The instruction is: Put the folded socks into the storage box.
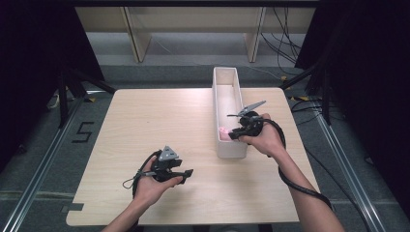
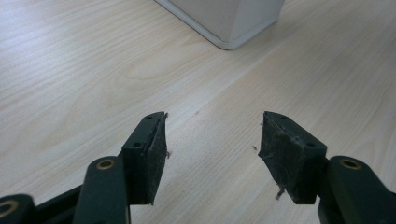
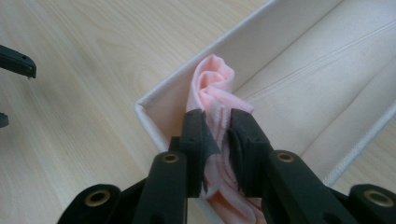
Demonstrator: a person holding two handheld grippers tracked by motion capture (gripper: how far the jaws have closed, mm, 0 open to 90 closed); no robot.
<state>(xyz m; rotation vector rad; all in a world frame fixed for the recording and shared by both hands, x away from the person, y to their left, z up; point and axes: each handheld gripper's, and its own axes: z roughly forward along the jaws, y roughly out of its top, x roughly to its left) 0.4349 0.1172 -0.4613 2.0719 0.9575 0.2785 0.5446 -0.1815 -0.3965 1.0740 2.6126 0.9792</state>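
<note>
A rolled pink cloth (image 3: 212, 88) sits at the near end of a long white fabric box (image 3: 289, 46), up against its corner. My right gripper (image 3: 217, 119) is shut on the cloth, both pads pressing its folds. From above, the right gripper (image 1: 233, 135) reaches over the box's (image 1: 231, 151) near end, with the pink cloth (image 1: 224, 130) just showing inside. My left gripper (image 1: 187, 173) hovers low over the bare wooden table (image 1: 159, 125) near the front, left of the box. Its jaws are open with nothing between them (image 2: 212, 126), and they point toward a corner of the box (image 2: 224, 18).
The box runs from the table's middle right to its far edge. Black curtains and stand legs flank the table on both sides. Wooden furniture legs and cables lie on the floor beyond. A cable trails from my right gripper off the front right.
</note>
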